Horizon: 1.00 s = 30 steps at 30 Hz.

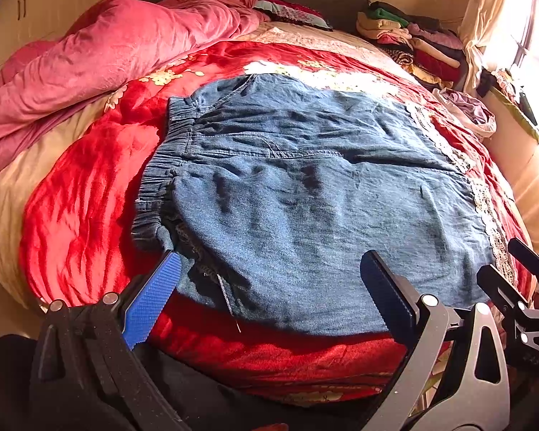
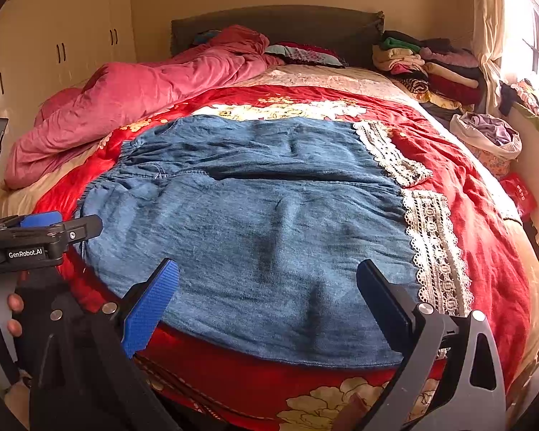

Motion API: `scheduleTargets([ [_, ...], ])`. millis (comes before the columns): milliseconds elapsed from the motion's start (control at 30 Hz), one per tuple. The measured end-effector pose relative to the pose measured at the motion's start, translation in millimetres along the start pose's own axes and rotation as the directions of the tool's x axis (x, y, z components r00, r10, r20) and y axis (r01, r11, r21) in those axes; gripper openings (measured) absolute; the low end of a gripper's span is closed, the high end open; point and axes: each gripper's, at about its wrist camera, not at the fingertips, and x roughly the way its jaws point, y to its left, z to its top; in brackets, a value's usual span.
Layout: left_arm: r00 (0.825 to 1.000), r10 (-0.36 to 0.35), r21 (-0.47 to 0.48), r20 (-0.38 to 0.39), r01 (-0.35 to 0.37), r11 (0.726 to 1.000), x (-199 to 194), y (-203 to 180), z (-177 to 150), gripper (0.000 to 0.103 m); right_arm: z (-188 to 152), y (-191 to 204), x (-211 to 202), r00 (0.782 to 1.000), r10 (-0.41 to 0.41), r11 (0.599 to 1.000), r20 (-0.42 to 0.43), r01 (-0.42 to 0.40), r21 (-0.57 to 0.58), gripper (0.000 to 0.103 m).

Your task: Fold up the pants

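Note:
Blue denim pants (image 1: pixel 298 194) lie spread flat on the red floral bedspread (image 1: pixel 90 215), elastic waistband at the left, lace-trimmed leg hems (image 2: pixel 434 244) at the right. One leg lies beside the other across the bed. My left gripper (image 1: pixel 269 269) is open, hovering over the near edge of the pants by the waistband and drawstring (image 1: pixel 226 298). My right gripper (image 2: pixel 267 276) is open above the near leg (image 2: pixel 269 251), close to the hem side. Neither holds anything. The right gripper also shows at the left wrist view's right edge (image 1: pixel 521 273).
A crumpled pink duvet (image 1: pixel 107 57) fills the far left of the bed. Folded clothes (image 2: pixel 431 68) are stacked at the far right by the headboard. A bag of laundry (image 2: pixel 488 136) sits beside the bed under the window. Wardrobe doors (image 2: pixel 54 43) stand on the left.

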Motion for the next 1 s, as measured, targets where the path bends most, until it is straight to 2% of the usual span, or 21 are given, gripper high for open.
scheduleTargets([
  [1000,1.0,0.0,0.0,0.002,0.0,1.0,-0.8,-0.3,-0.4,0.094,-1.8,-1.1,-0.4,1.0,-0.006,1.0,0.001,0.006,0.001,0.099],
])
